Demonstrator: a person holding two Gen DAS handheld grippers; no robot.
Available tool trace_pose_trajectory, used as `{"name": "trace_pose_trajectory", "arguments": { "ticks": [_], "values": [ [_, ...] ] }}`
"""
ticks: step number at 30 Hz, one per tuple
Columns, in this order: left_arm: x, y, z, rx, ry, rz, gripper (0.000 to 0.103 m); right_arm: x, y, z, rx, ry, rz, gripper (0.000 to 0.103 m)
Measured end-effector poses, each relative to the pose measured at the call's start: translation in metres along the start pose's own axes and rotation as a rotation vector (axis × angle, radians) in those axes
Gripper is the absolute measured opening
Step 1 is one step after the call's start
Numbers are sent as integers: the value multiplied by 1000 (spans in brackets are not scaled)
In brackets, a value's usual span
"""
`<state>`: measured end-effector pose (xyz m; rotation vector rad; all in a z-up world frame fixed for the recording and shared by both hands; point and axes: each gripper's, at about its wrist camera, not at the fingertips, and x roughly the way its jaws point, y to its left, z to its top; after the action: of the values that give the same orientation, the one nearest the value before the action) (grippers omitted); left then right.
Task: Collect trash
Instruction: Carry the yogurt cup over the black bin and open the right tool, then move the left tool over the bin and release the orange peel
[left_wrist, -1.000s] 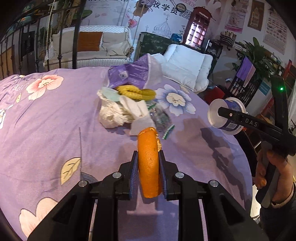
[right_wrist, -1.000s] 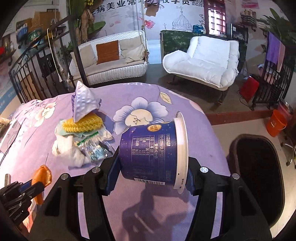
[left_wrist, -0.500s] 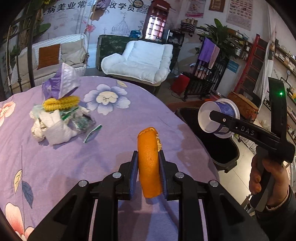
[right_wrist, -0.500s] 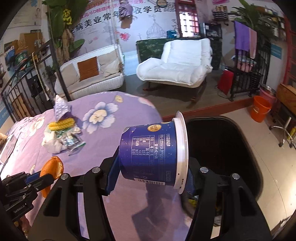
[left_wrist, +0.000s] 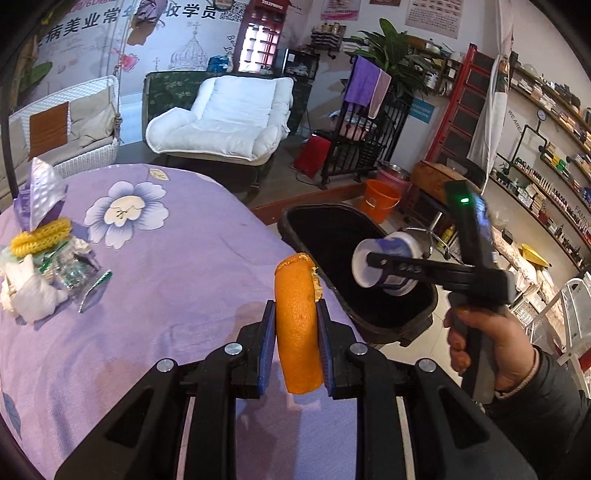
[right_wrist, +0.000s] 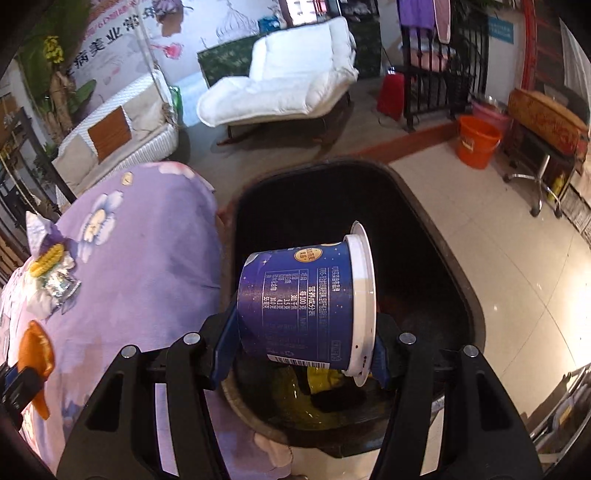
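Right up close, the left gripper (left_wrist: 295, 347) is clamped on the orange peel (left_wrist: 297, 325), its blue pads pressing both sides of the rind, and it hangs over the near edge of the purple floral tablecloth (left_wrist: 166, 295). The right gripper (right_wrist: 303, 343) is closed on the blue yogurt cup (right_wrist: 306, 302), which lies on its side between the jaws with the white rim turned to the right. And here is the change: a second ago that cup was over the table, half a second ago it was at the brink, and now it hangs squarely above the open mouth of the black trash bin (right_wrist: 443, 236), yellowish rubbish visible in the bottom. The left gripper has swung the same way, so the bin (left_wrist: 321, 229) now sits just beyond the peel. That looks like a release coming: the cup seems ready to drop, with the peel next in line. Further back on the cloth, the remaining trash pile (left_wrist: 40, 266) of tissue, yellow foam netting and wrappers waits, well apart from both tools. Beyond it, a white armchair (left_wrist: 229, 122) and an orange bucket (right_wrist: 478, 142) stand on the floor.
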<state>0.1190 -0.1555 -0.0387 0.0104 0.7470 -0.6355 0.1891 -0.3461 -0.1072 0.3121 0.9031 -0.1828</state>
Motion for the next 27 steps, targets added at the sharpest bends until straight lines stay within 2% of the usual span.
{"name": "trace_pose_trajectory", "arguments": {
  "ticks": [4, 8, 10, 11, 12, 18, 23, 27],
  "values": [
    [7, -10, 2, 13, 14, -16, 22, 28, -12, 0, 51, 99, -14, 58],
    [15, -17, 2, 24, 31, -30, 22, 42, -18, 2, 56, 135, -43, 59],
    [19, -20, 4, 31, 38, -35, 22, 44, -20, 1, 62, 130, -49, 69],
    [20, -22, 3, 33, 41, -39, 22, 44, -23, 0, 65, 120, -57, 75],
    [23, -25, 4, 37, 46, -44, 22, 41, -25, 0, 69, 109, -63, 77],
    [41, -37, 12, 48, 76, -78, 22, 6, -28, -12, 71, -19, -48, 77],
    [61, -49, 21, 55, 99, -104, 22, -40, -38, -29, 75, -148, -98, 78],
    [83, -62, 29, 81, 124, -111, 22, -67, -49, -41, 109, -205, -134, 80]
  ]
}}
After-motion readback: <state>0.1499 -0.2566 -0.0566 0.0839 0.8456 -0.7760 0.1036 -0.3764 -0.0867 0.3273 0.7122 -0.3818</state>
